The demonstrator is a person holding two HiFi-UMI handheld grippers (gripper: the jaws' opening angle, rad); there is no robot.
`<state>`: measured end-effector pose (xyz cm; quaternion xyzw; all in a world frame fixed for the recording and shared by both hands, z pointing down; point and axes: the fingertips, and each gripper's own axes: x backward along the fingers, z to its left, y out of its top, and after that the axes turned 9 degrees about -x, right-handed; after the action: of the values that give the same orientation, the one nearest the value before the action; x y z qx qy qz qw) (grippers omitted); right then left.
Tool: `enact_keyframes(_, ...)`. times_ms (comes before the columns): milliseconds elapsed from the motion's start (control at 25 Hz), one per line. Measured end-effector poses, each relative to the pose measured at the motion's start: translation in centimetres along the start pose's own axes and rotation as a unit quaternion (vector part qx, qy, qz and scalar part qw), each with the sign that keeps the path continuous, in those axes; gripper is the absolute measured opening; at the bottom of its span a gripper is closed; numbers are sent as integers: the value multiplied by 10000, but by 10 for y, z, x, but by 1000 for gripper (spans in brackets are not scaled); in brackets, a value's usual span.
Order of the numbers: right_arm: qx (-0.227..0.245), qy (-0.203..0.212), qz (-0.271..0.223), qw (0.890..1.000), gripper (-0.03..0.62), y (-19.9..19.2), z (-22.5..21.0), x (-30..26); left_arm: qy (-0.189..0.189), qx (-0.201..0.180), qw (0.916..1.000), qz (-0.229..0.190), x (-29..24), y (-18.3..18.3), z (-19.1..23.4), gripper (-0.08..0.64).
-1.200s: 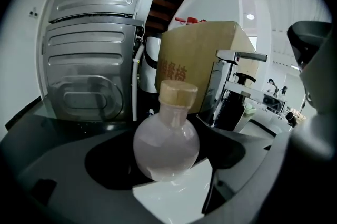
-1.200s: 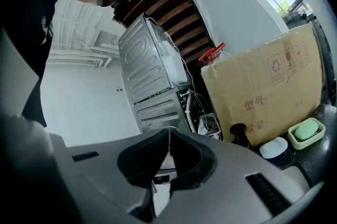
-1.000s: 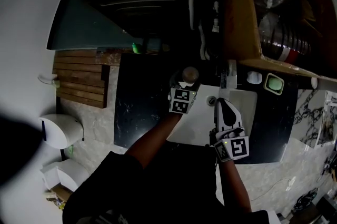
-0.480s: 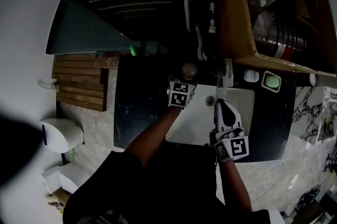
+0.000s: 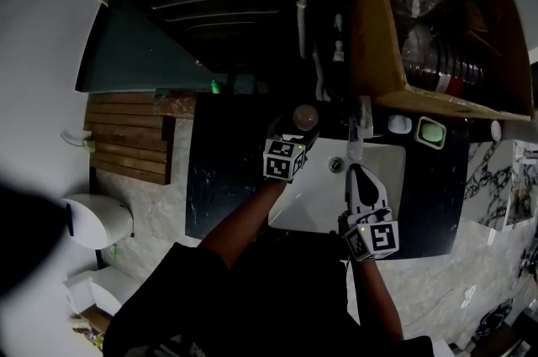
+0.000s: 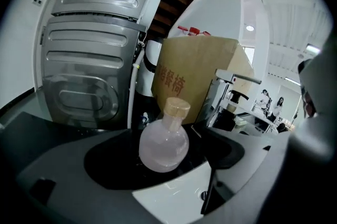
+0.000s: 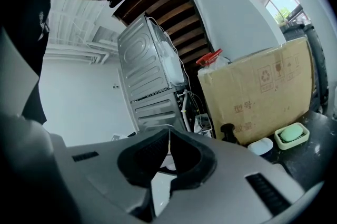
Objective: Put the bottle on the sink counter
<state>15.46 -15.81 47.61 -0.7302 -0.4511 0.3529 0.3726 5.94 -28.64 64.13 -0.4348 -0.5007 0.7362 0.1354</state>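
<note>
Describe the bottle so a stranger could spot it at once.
Find the white sink set in the black counter. At its far left corner, between the left tongs, is the bottle. Unlike the green soap dish nearby, it is a round-bellied, pale pink flask with a tan cap.

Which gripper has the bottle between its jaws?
The left gripper: its jaws clamp the bottle; the right gripper has its jaws closed together on nothing.

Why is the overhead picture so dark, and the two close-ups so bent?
Head view: dim, only the white sink catches light. Left gripper view: the wide-angle lens curves the edges, yet the bottle between the jaws is sharp. Right gripper view: same curving, with glare from the window at top right.
</note>
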Motion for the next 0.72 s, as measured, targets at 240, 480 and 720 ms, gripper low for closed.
enact_keyframes(240,10,45,-174,9998,38,9,21,15,-720,151,9962,-456,54,13,-30,396)
enact_keyframes(480,219,42,-320,9992,40,13,58,30,-1029,40,9849,-1393,145,54,-61,394)
enact_keyframes(720,384,-276,-268,9985,40,-7,81,64,-693,-191,9902,-1198,207,33,-67,184)
